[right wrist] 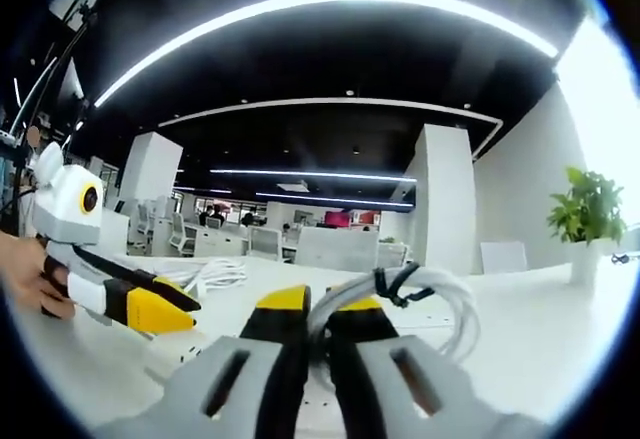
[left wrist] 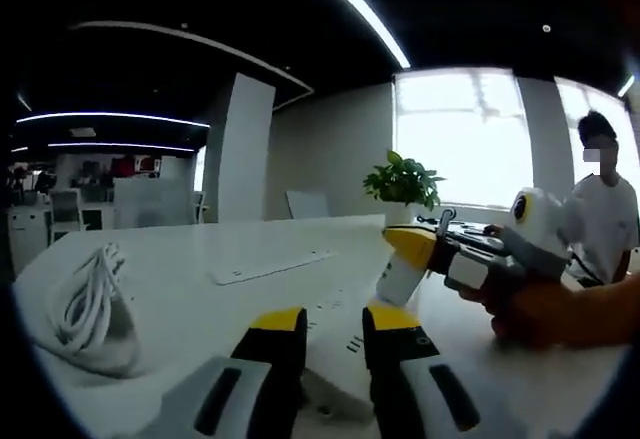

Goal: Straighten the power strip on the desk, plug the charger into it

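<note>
Power strip (left wrist: 335,354), white and flat, lies on the white desk (left wrist: 200,289) just ahead of our left gripper (left wrist: 333,321), whose yellow-tipped jaws close on its near end. In the left gripper view our right gripper (left wrist: 412,249) comes in from the right, holding the white charger (left wrist: 399,279) tilted just above the strip. In the right gripper view the right gripper (right wrist: 315,309) has its jaws nearly together on the charger, with its bundled white cable (right wrist: 430,309) looped just beyond; the left gripper (right wrist: 150,304) enters from the left, a hand (right wrist: 30,274) behind it.

A coiled white cable (left wrist: 90,304) rests at the desk's left edge, and a flat white panel (left wrist: 270,266) lies farther out, well apart from the strip. The far desk is broad and bare. Beyond stand a potted plant (left wrist: 403,181), bright windows (left wrist: 465,134), a white pillar (left wrist: 243,149) and a seated person (left wrist: 605,214) at the right.
</note>
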The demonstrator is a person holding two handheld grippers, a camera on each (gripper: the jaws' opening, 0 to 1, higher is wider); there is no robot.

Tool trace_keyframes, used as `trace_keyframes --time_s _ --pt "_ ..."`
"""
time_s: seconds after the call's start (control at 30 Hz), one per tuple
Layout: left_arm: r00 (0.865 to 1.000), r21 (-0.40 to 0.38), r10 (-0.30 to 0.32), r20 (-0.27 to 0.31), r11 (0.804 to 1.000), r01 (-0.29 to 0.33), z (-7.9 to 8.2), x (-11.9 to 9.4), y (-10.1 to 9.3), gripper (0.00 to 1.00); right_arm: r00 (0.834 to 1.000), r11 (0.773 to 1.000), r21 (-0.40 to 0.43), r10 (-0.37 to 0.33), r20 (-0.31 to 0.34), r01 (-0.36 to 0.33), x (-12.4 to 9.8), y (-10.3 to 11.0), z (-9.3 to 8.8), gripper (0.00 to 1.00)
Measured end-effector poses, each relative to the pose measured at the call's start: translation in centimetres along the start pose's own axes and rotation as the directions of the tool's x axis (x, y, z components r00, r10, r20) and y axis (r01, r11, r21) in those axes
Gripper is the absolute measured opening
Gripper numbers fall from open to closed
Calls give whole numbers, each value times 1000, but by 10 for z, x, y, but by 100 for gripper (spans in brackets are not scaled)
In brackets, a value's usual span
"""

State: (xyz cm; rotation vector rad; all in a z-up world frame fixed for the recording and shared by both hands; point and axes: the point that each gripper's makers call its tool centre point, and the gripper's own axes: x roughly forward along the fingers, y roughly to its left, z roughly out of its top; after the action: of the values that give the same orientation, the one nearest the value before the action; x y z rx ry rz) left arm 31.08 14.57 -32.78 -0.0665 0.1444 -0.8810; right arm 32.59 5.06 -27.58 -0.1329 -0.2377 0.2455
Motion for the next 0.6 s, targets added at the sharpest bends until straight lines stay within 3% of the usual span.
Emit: trace_keyframes --time_s 0.23,0.4,0.5,0.6 --pt "1000 34 5 -10 999 -5 -1 0 4 26 1000 999 -34 0 2 0 -1 3 1 7" --pt "1000 47 3 -18 999 -2 -3 -1 2 26 1000 996 -85 19 -22 -21 2 8 0 21" --pt "1000 55 -2 -20 998 3 -4 -1 0 26 999 997 -73 17 -30 -19 1 7 0 21" --pt "1000 50 -6 -17 999 6 -4 -2 -1 26 999 1000 -11 3 -50 -3 0 -1 -1 20"
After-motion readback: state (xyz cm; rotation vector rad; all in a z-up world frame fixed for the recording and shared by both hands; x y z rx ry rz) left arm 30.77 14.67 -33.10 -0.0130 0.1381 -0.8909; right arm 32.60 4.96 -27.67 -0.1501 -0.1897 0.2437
